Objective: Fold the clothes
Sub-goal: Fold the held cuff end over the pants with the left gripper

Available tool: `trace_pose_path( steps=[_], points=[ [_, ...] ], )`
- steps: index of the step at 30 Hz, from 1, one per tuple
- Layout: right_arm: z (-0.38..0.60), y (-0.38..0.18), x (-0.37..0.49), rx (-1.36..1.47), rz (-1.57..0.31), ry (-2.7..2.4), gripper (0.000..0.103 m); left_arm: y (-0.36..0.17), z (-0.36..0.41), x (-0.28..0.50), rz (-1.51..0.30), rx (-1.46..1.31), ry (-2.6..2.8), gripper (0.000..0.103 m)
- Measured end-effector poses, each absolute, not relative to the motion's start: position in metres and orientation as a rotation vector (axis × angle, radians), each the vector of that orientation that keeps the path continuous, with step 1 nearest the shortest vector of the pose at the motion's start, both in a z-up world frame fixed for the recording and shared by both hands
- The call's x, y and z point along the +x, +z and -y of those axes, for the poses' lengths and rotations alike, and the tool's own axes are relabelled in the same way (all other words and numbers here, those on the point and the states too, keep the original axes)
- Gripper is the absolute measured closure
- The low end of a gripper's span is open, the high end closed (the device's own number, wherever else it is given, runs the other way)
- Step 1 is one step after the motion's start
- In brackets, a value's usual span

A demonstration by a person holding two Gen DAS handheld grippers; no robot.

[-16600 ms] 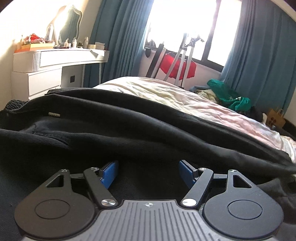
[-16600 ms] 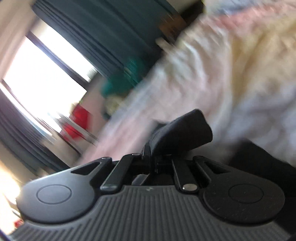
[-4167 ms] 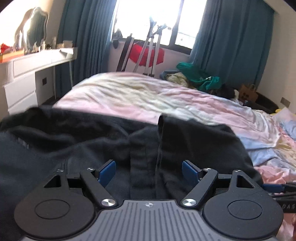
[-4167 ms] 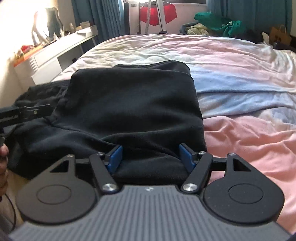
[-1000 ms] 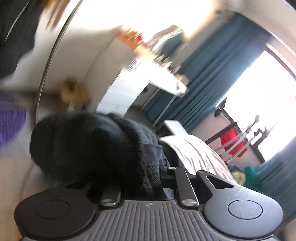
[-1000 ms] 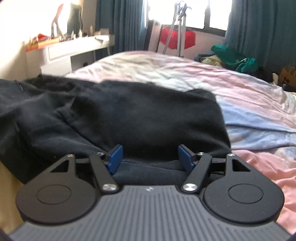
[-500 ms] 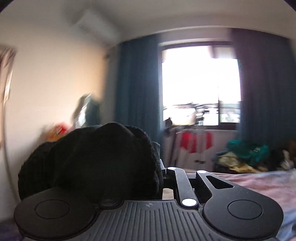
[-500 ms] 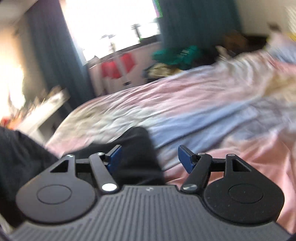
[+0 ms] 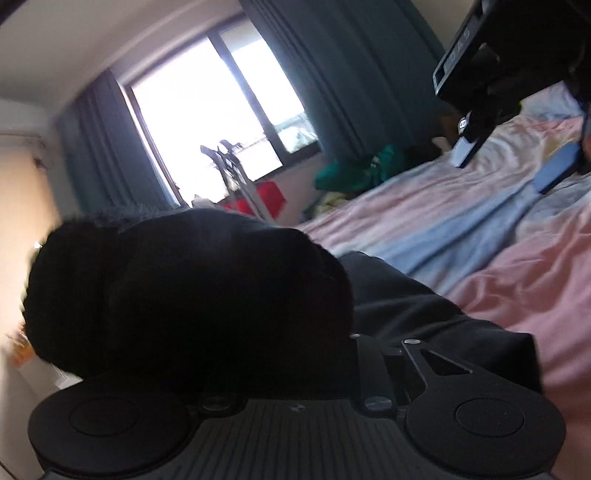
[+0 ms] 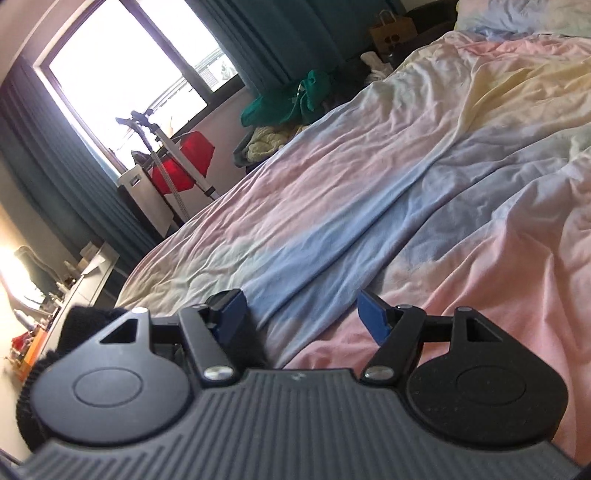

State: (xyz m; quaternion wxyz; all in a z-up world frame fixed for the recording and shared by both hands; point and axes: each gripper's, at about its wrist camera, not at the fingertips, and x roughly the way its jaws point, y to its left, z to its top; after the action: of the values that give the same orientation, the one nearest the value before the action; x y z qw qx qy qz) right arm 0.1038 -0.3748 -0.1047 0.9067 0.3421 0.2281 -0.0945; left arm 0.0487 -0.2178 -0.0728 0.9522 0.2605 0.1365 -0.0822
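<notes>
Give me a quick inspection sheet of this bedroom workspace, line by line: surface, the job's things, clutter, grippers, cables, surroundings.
Surface: bed sheet, pastel pink, blue and yellow, wrinkled.
Job's things: black garment, bunched over the left gripper, the rest lying on the bed.
Clutter: green clothes pile and paper bag beyond the bed.
Grippers: left shut on the black garment; right gripper open, empty, blue pads over the sheet.
Cables: nothing seen.
Surroundings: bright window, teal curtains, red item on a stand, white dresser.
</notes>
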Motion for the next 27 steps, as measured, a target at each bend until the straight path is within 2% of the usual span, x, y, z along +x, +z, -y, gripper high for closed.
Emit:
trace_pose_path(
  steps=[2,4,7,9,12,17,27],
  points=[
    [0.373,-0.104,0.106,0.700,-0.472,-0.177,0.032,-0.066,0.213,0.052,-0.339,0.532,-0.239,0.061],
    [0.370,-0.102,0.108,0.687,-0.473,-0.154,0.032,-0.057,0.202,0.058,-0.391,0.531,-0.285,0.051],
    [0.363,-0.100,0.107,0.683,-0.468,-0.097,0.032,-0.051,0.175,0.032,-0.443,0.552,-0.339,0.040],
    [0.357,-0.097,0.105,0.671,-0.460,-0.044,0.032,-0.046,0.158,0.014,-0.478,0.566,-0.376,0.022],
    [0.342,-0.086,0.099,0.604,-0.416,0.037,0.032,-0.039,0.131,-0.012,-0.521,0.592,-0.426,0.022],
    [0.307,-0.069,0.089,0.491,-0.368,0.249,0.032,-0.038,0.091,-0.044,-0.449,0.663,-0.374,0.021],
    [0.208,-0.052,0.075,0.084,-0.316,0.460,0.032,-0.045,0.038,-0.027,-0.518,0.475,-0.166,0.020]
  ],
)
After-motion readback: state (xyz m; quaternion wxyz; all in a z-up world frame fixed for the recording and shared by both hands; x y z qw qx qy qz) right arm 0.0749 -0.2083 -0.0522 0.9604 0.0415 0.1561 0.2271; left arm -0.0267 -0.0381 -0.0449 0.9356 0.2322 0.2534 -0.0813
